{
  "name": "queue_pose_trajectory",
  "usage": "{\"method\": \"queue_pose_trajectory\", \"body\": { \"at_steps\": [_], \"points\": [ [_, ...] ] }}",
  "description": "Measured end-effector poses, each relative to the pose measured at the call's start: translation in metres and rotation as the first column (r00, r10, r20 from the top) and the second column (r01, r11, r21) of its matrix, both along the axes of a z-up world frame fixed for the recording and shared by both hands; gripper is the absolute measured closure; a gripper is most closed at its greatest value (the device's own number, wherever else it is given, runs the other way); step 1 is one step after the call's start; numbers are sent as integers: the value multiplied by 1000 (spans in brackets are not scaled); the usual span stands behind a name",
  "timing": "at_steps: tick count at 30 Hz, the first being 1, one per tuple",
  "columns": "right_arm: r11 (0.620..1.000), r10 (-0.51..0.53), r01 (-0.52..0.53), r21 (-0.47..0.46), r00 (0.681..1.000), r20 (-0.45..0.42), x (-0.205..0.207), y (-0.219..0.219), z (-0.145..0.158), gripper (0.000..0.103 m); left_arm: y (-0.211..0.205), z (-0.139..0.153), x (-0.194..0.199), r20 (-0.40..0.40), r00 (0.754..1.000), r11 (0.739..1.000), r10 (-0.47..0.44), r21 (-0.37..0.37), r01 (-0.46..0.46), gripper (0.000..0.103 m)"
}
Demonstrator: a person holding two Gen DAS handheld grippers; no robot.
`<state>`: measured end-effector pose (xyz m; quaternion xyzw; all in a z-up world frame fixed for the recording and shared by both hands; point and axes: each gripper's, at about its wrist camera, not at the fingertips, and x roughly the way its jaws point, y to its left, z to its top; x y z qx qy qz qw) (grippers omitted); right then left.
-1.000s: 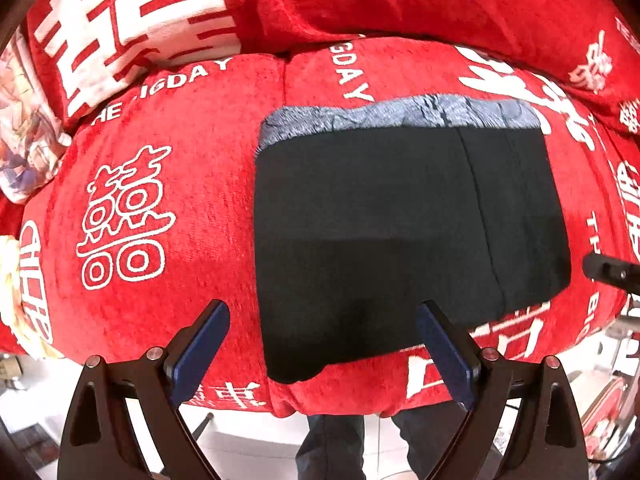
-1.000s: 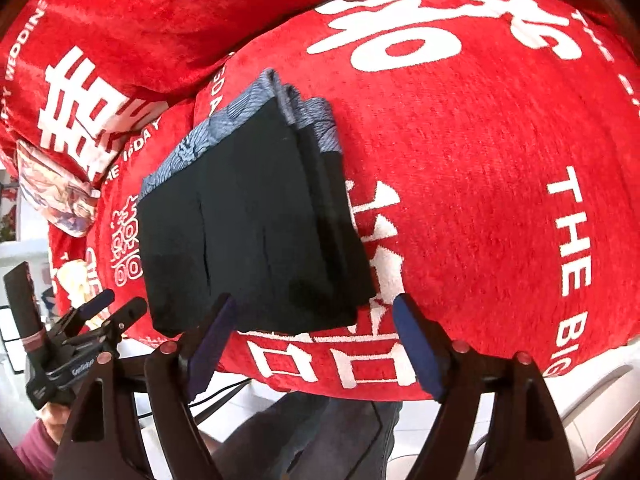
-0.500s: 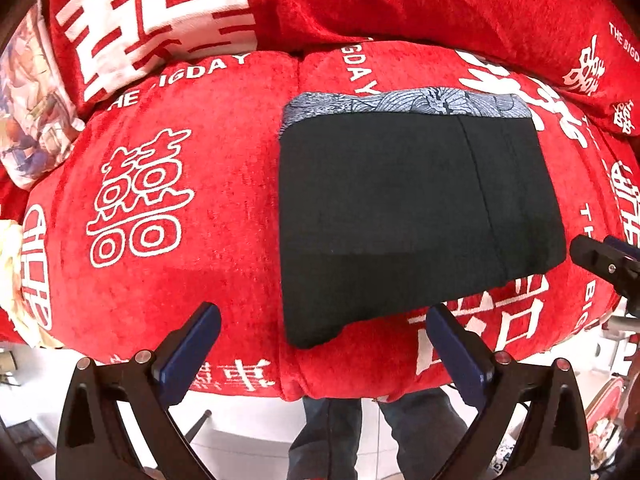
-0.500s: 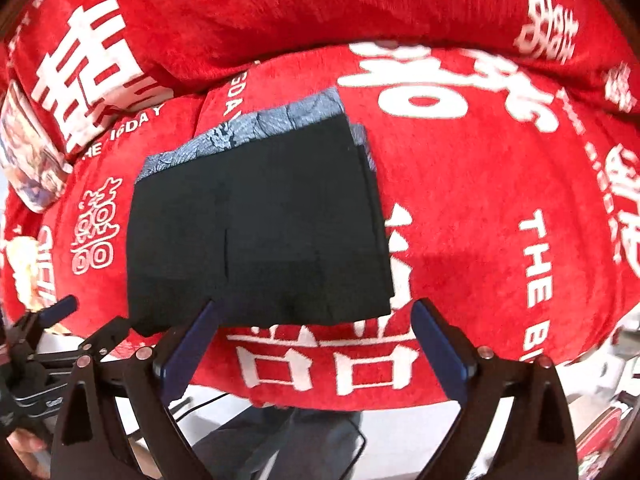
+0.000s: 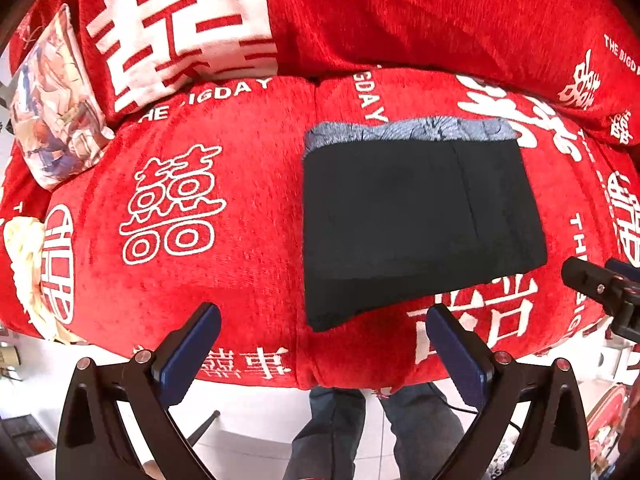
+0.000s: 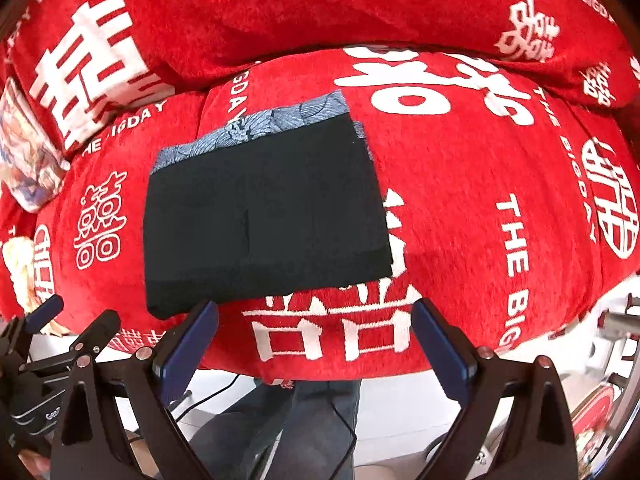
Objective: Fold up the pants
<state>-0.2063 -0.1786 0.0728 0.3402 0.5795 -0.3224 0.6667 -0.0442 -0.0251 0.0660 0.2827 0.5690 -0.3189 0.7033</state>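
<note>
Both my left gripper [image 5: 320,346] and right gripper [image 6: 314,338] hang open and empty off the sofa [image 5: 240,272] front edge, pants [image 5: 416,224] already folded square, nothing apparently left.

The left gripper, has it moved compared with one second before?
Yes. The left gripper has drawn back from the folded pants; its open fingers now frame the red sofa's front edge.

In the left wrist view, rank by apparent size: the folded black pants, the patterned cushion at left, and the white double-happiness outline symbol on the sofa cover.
1. Folded black pants, clearly largest.
2. Patterned cushion and white double-happiness symbol: too close to rank; the cushion is partly cut off and fisheye-squeezed at the edge.
</note>
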Motion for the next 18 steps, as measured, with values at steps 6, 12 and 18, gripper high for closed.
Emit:
{"method": "queue_pose_trajectory", "body": {
  "at_steps": [6, 12, 18],
  "points": [
    [1000, 6, -6, -18, 1000, -10, 1, 9, 21, 5, 6, 21, 1, -17, 1000, 1000, 22, -15, -22, 0],
    [997, 20, -21, -75, 1000, -20, 4, 18, 44, 5, 12, 35, -3, 2, 1000, 1000, 20, -20, -20, 0],
    [994, 30, -32, -107, 999, -23, 6, 24, 60, 5, 15, 43, -2, -11, 999, 999, 32, -27, -33, 0]
  ]
}}
